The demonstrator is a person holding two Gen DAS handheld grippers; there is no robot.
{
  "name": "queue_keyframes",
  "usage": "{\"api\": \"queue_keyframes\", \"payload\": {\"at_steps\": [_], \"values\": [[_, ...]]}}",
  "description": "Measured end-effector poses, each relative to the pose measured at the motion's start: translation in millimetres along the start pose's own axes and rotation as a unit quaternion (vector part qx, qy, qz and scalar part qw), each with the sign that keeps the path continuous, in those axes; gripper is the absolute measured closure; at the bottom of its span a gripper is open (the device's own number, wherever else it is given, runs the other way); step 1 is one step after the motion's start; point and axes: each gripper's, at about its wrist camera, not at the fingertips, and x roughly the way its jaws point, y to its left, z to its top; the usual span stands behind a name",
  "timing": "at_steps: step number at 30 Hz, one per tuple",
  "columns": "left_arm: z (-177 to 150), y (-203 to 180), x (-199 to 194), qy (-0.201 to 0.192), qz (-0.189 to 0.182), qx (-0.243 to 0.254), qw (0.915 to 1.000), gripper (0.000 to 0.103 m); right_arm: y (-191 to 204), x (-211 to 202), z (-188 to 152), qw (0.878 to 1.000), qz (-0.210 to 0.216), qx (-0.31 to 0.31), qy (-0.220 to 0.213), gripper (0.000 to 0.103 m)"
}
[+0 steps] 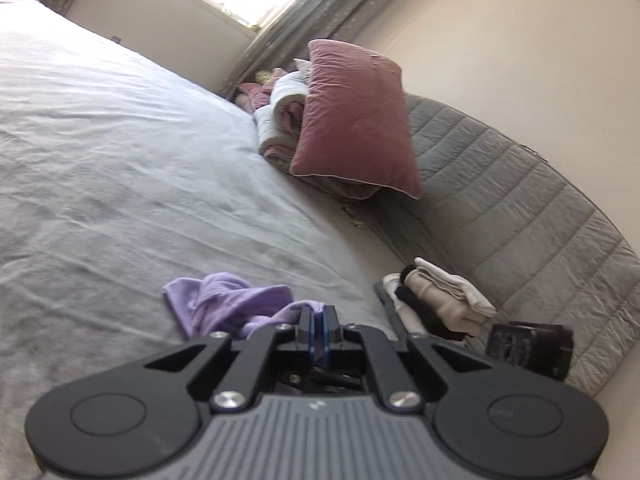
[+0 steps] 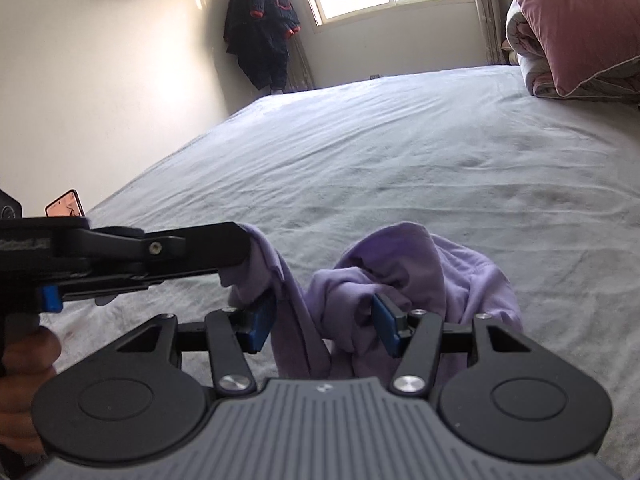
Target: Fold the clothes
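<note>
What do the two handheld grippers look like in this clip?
Both match: the left gripper and right gripper have a grey ribbed body with a small pale logo, flanked by black round housings. Black linkage arms with silver bolts carry the fingers, which have blue pads. No cables or sleeves show.

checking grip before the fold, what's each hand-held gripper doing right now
left hand-held gripper: closed on the purple garment.
right hand-held gripper: open, purple cloth between its fingers, not clamped.
</note>
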Motion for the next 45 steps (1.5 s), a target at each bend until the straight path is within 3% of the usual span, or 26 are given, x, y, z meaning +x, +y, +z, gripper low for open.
{"api": "queue_keyframes", "payload": {"at_steps": [2, 6, 10, 15, 17, 19, 21, 30, 34, 41, 43, 45], "values": [[-1, -3, 0, 0.000, 0.007, 0.008, 0.9999, 0.100, 0, 0, 0, 1.000, 0.002, -0.005, 0.001, 0.086], [-1, -3, -5, -0.001, 0.032, 0.026, 0.9991, 0.100, 0, -2, 0, 1.000, 0.019, -0.009, 0.015, 0.094], [-2, 2, -16, 0.006, 0.051, 0.048, 0.9975, 0.099, 3, -9, -3, 0.999, 0.029, -0.025, 0.025, 0.095], [-9, 12, -24, 0.043, 0.055, 0.053, 0.9962, 0.098, 8, -23, -9, 0.996, 0.067, -0.020, 0.047, 0.095], [-11, 15, -26, 0.056, 0.058, 0.052, 0.9954, 0.091, 10, -28, -14, 0.995, 0.082, -0.016, 0.058, 0.095], [-12, 18, -26, 0.061, 0.066, 0.049, 0.9947, 0.071, 12, -33, -18, 0.993, 0.096, -0.015, 0.070, 0.095], [-13, 22, -24, 0.067, 0.078, 0.041, 0.9939, 0.062, 15, -37, -22, 0.990, 0.112, -0.014, 0.084, 0.095], [-27, 43, 3, 0.129, 0.094, -0.014, 0.9870, 0.056, 25, -48, -36, 0.976, 0.173, -0.013, 0.132, 0.095], [-37, 41, 21, 0.149, 0.101, -0.004, 0.9836, 0.055, 26, -48, -44, 0.973, 0.174, -0.017, 0.150, 0.095], [-47, 44, 54, 0.163, 0.122, 0.009, 0.9789, 0.059, 20, -44, -51, 0.974, 0.142, -0.035, 0.172, 0.088], [-46, 44, 59, 0.165, 0.113, 0.007, 0.9798, 0.077, 14, -48, -49, 0.976, 0.136, -0.033, 0.165, 0.086], [-46, 42, 63, 0.172, 0.104, 0.002, 0.9795, 0.093, 8, -53, -45, 0.980, 0.123, -0.032, 0.152, 0.074]]}}
